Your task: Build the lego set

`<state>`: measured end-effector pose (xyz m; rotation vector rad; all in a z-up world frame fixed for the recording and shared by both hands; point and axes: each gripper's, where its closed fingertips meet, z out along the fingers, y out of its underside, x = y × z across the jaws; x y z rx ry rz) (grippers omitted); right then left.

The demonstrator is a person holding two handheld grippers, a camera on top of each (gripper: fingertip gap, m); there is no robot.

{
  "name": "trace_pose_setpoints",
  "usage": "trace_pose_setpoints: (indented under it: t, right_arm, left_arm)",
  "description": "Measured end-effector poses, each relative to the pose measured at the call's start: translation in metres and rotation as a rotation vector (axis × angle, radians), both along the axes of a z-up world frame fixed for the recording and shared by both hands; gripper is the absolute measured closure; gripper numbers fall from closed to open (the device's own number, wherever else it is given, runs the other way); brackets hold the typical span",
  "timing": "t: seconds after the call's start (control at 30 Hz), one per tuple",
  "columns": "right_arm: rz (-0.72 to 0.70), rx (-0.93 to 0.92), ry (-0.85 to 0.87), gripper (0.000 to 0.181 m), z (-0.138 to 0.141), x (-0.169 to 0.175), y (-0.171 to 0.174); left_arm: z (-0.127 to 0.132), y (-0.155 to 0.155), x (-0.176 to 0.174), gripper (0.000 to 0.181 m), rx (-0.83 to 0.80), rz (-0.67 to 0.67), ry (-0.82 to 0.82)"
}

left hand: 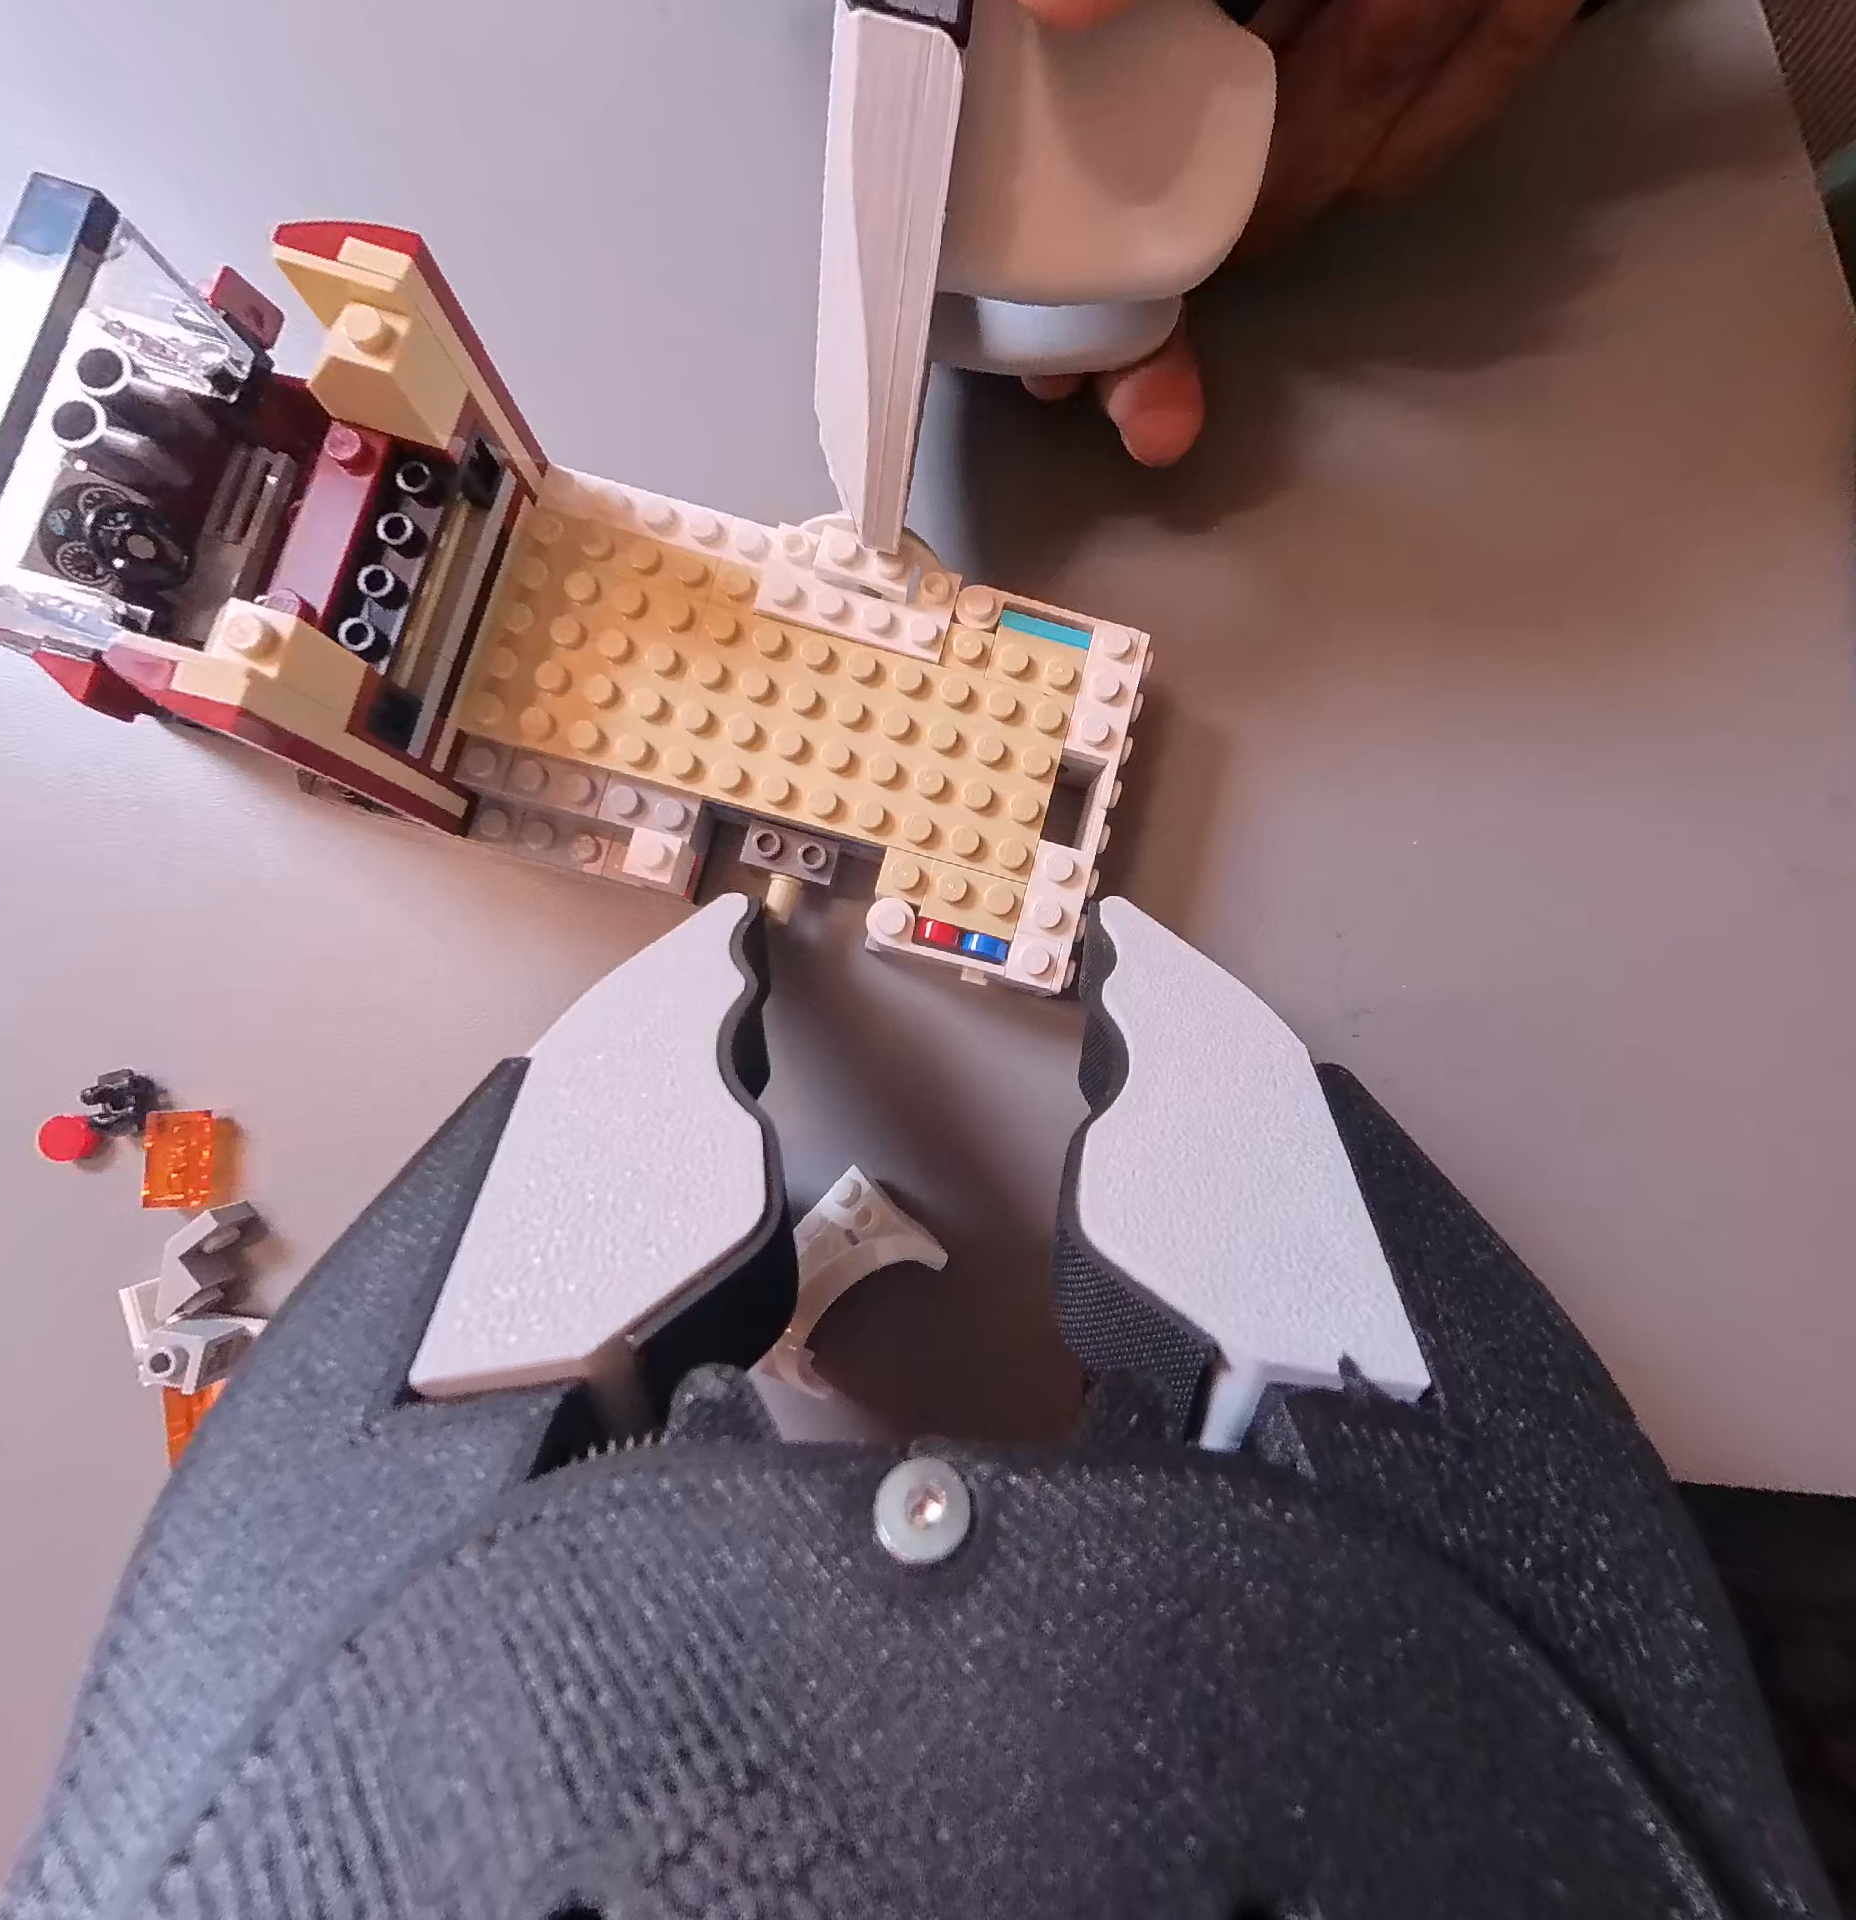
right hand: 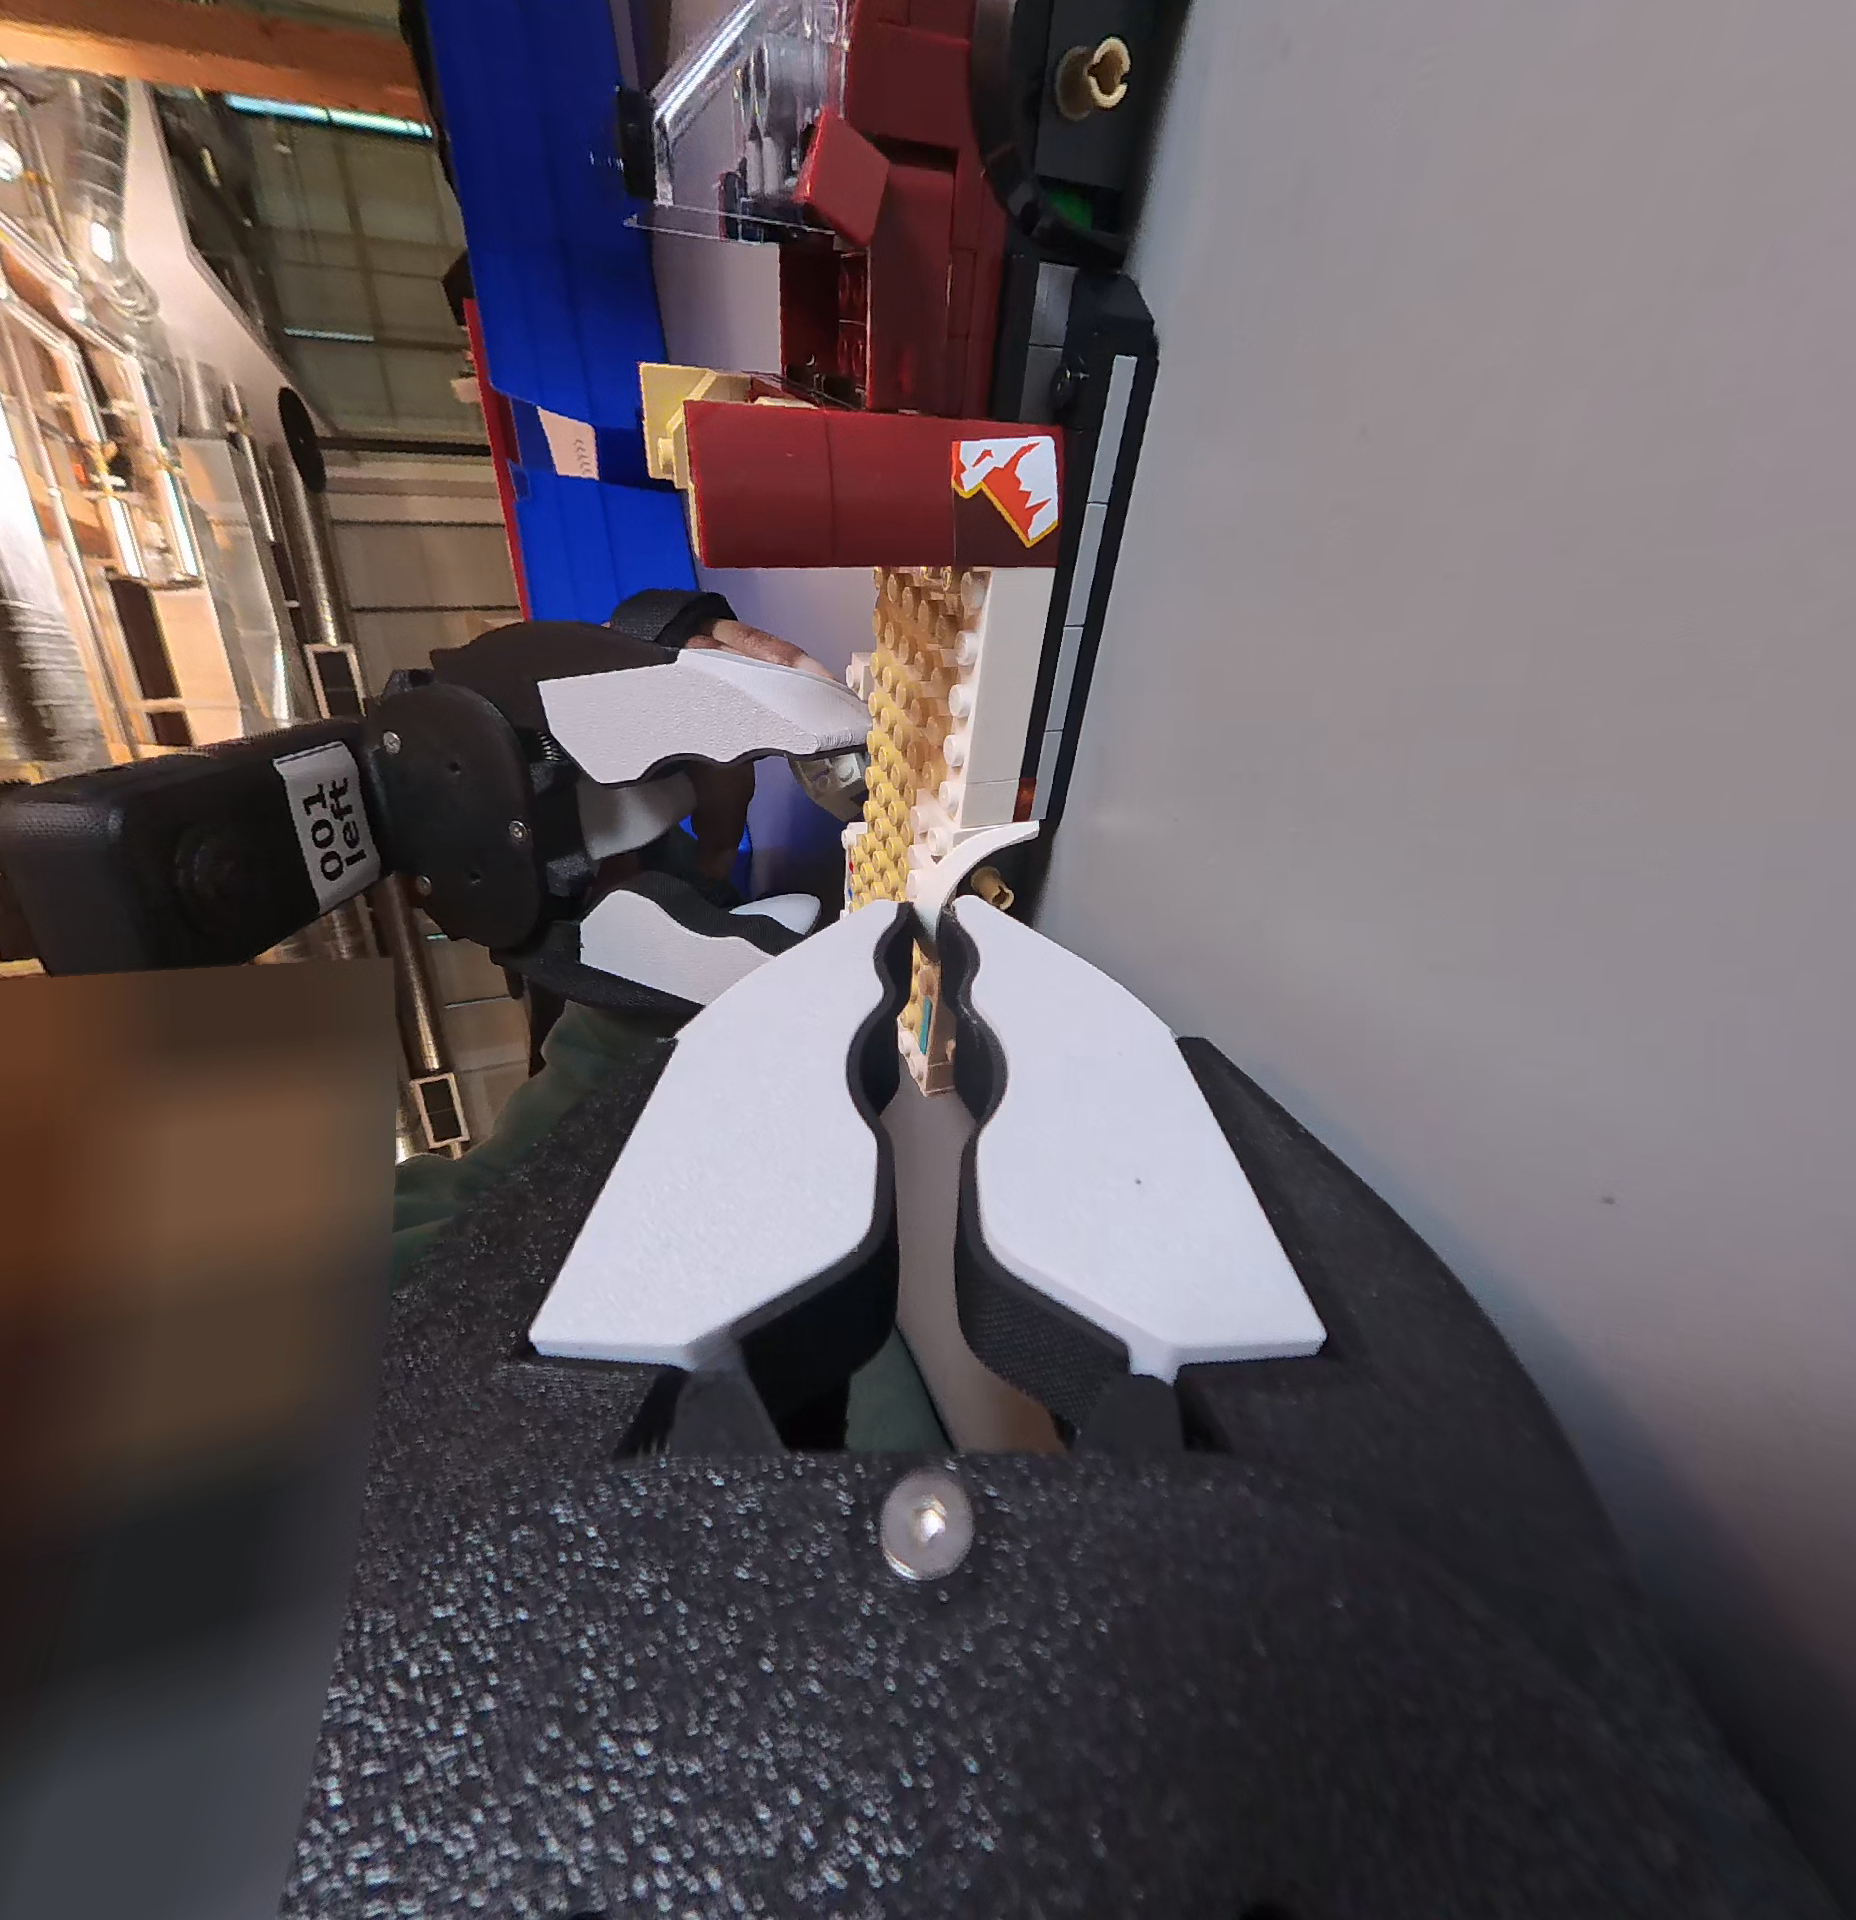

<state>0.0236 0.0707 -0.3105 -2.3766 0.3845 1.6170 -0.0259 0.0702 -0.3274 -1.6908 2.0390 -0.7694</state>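
The lego vehicle [left hand: 758, 707] lies on the grey table, with a tan studded floor, a dark red cab and a clear windshield. My left gripper [left hand: 924, 935] is open and empty, its fingertips at the vehicle's near edge. A loose white wheel arch [left hand: 862, 1242] lies on the table between its fingers. My right gripper [left hand: 882, 530] comes down from the top onto the vehicle's far side wall. In the right wrist view my right gripper [right hand: 929, 920] is shut on a white wheel arch [right hand: 974, 860] against the vehicle [right hand: 903, 707]. My left gripper [right hand: 836, 821] shows open there.
Loose parts lie at the left: a red round stud [left hand: 67, 1138], a small black piece [left hand: 119, 1096], an orange clear plate [left hand: 181, 1158] and grey bricks [left hand: 197, 1299]. A person's hand [left hand: 1163, 405] holds the right gripper. A blue box [right hand: 550, 312] stands behind the vehicle. My right fingertips sit around 6 cm from my left ones. From the left gripper's tips to the orange clear plate [left hand: 181, 1158] is close to 10 cm.
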Motion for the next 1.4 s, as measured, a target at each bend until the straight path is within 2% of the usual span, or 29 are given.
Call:
trace_pose_setpoints:
  t: [0.17, 0.27, 0.43, 0.6, 0.9, 1.4]
  right_arm:
    - [0.005, 0.000, -0.007, 0.177, 0.000, -0.001, 0.000]
    - [0.002, 0.002, -0.010, 0.177, 0.000, -0.001, 0.000]
    - [0.009, 0.006, -0.023, 0.177, 0.000, -0.002, 0.001]
    - [0.015, 0.002, -0.036, 0.176, 0.000, -0.005, 0.002]
    - [0.026, 0.000, -0.057, 0.176, -0.001, -0.011, 0.005]
    - [0.027, -0.005, -0.053, 0.176, -0.002, -0.016, 0.008]
  left_arm:
    - [0.002, 0.000, -0.002, 0.121, -0.006, -0.005, 0.002]
    - [0.014, -0.001, -0.001, 0.122, -0.030, -0.003, -0.043]
    - [0.024, 0.002, 0.010, 0.129, 0.000, 0.010, -0.081]
    - [0.032, 0.004, 0.025, 0.145, 0.032, 0.008, -0.122]
    - [0.023, 0.013, 0.037, 0.176, 0.109, 0.007, -0.056]
    - [0.019, 0.018, 0.039, 0.181, 0.148, -0.010, -0.011]
